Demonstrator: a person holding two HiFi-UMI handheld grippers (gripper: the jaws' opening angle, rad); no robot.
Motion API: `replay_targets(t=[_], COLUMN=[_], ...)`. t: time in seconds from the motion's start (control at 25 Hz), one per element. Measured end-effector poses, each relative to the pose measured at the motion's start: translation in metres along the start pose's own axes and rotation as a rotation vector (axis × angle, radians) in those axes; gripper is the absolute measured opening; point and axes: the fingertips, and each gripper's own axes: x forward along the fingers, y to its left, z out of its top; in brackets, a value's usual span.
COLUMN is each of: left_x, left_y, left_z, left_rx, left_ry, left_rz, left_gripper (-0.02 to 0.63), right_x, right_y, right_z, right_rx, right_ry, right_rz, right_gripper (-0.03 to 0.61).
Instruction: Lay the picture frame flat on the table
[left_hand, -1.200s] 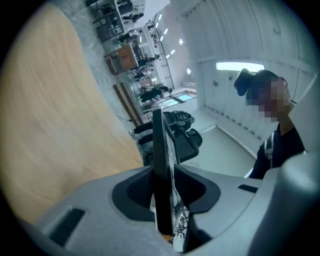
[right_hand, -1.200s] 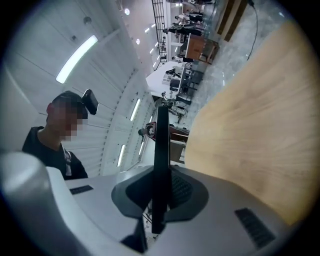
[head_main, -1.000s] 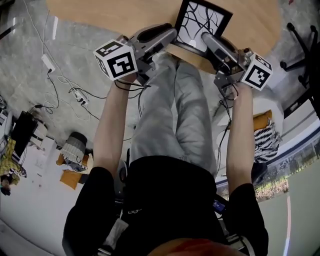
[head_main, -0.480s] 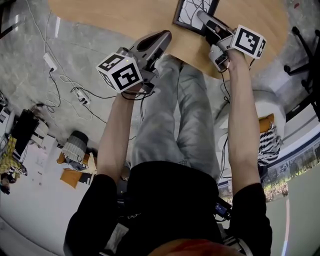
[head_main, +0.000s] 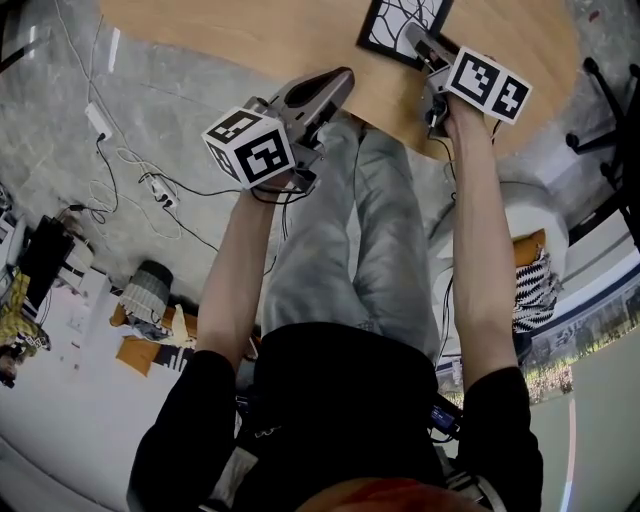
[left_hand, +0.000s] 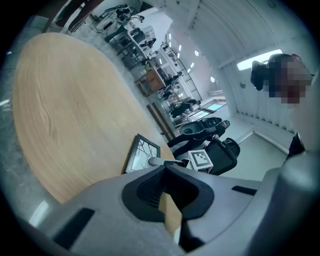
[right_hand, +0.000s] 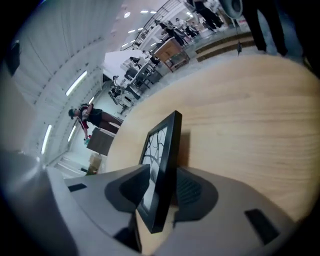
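At upper right, the right hand-held gripper (head_main: 417, 36) has its jaws opening, loose around a black rectangular picture frame (head_main: 396, 20) over the round wooden desk (head_main: 250, 30), while the left hand-held gripper (head_main: 338, 80) is closed and empty.

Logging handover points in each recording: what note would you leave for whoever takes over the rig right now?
Left gripper: shut, empty, held by the near edge of the table.
Right gripper: jaws opening, with the picture frame between them.
Frame: face up, looks flat or nearly flat on the table.
Left to do: draw the right gripper back clear of the frame, then check that it lies flat.
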Motion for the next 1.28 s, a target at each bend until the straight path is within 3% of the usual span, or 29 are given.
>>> replay_targets(t=[0.12, 0.32, 0.48, 0.6, 0.76, 0.88, 1.0, 1.12, 1.28], left_x=[0.001, -0.008, -0.012, -0.006, -0.007, -0.023, -0.051, -0.076, -0.112], left_y=[-0.003, -0.008, -0.023, -0.054, -0.104, -0.147, -0.199, -0.252, -0.319], left_z=[0.003, 0.019, 0.029, 0.040, 0.079, 0.103, 0.121, 0.156, 0.199], left_rx=[0.012, 0.096, 0.129, 0.205, 0.328, 0.412, 0.471, 0.537, 0.653], left_ry=[-0.010, -0.034, -0.071, -0.104, -0.223, -0.265, -0.311, -0.421, -0.539], left_rz=[0.008, 0.063, 0.057, 0.086, 0.151, 0.240, 0.292, 0.288, 0.335], left_gripper=[0.009, 0.011, 0.009, 0.010, 0.009, 0.009, 0.009, 0.009, 0.009], right_x=[-0.005, -0.016, -0.033, -0.076, -0.134, -0.184, -0.242, -0.294, -0.357], right_y=[-0.009, -0.020, -0.017, -0.002, 0.033, 0.080, 0.132, 0.183, 0.264], right_z=[0.004, 0.007, 0.008, 0.026, 0.061, 0.077, 0.094, 0.129, 0.168], right_rx=[-0.086, -0.197, -0.255, -0.212, -0.121, -0.119, -0.174, -0.257, -0.498], right_ry=[-0.016, -0.052, -0.076, -0.186, -0.359, -0.449, -0.522, -0.627, -0.743], right_rz=[-0.116, -0.315, -0.387, -0.336, -0.214, -0.123, -0.055, -0.006, 0.011], right_gripper=[0.158, 0.172, 0.162, 0.035, 0.018, 0.016, 0.014, 0.012, 0.012])
